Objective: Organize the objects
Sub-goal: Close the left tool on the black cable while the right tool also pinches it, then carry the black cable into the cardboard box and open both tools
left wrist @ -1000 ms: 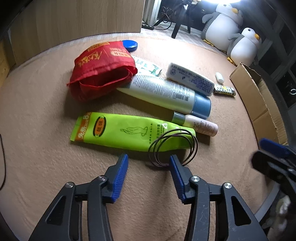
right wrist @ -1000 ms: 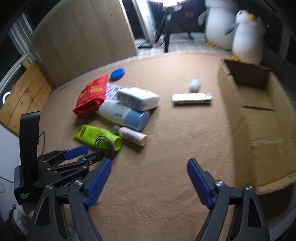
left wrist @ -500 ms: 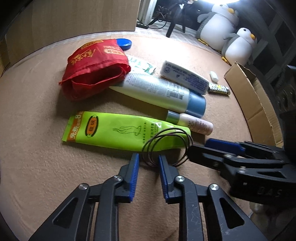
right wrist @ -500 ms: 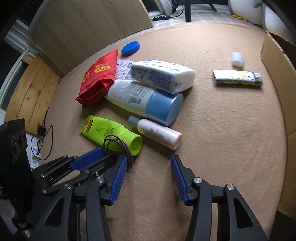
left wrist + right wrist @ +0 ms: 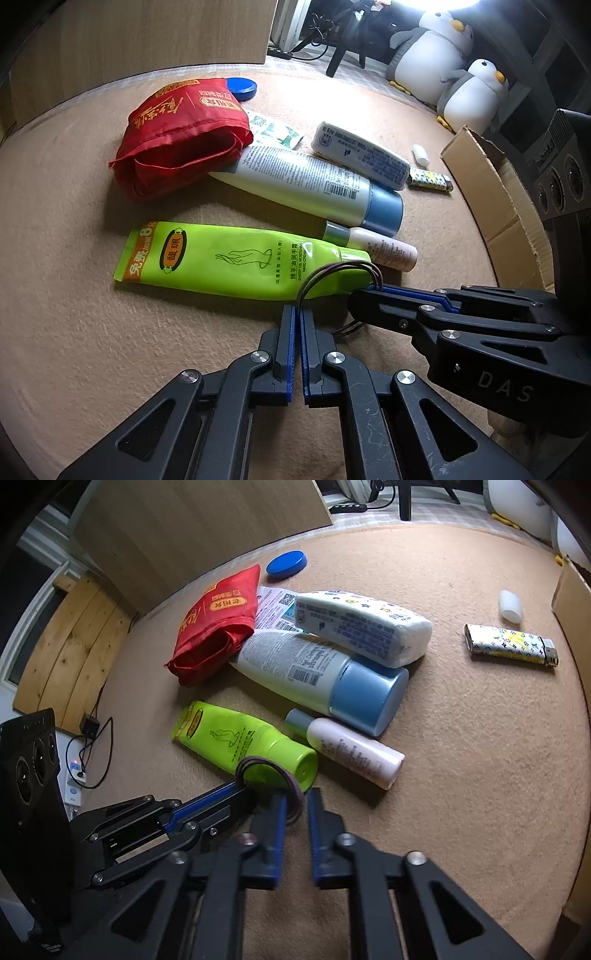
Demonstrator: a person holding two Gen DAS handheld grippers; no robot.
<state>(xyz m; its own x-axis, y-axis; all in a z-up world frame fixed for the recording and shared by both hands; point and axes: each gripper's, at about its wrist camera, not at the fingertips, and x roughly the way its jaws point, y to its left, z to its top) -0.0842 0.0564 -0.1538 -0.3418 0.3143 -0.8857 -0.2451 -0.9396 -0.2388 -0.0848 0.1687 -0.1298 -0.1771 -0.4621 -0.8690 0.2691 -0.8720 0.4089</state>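
Looping over the cap end of the green tube (image 5: 236, 260), the dark hair ties (image 5: 334, 271) were pinched on two sides: the left gripper (image 5: 297, 314) clamped their near edge, the right gripper (image 5: 295, 805) their other side, both jaws closed on them.

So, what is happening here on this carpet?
A person is tidying toiletries with two handheld grippers. Both grippers are shut on the same bundle of thin dark hair ties, which lies against the cap end of the lime-green plastic tube: the left gripper holds one side, the right gripper the other. The red fabric pouch, the other bottles and the open cardboard box are untouched.
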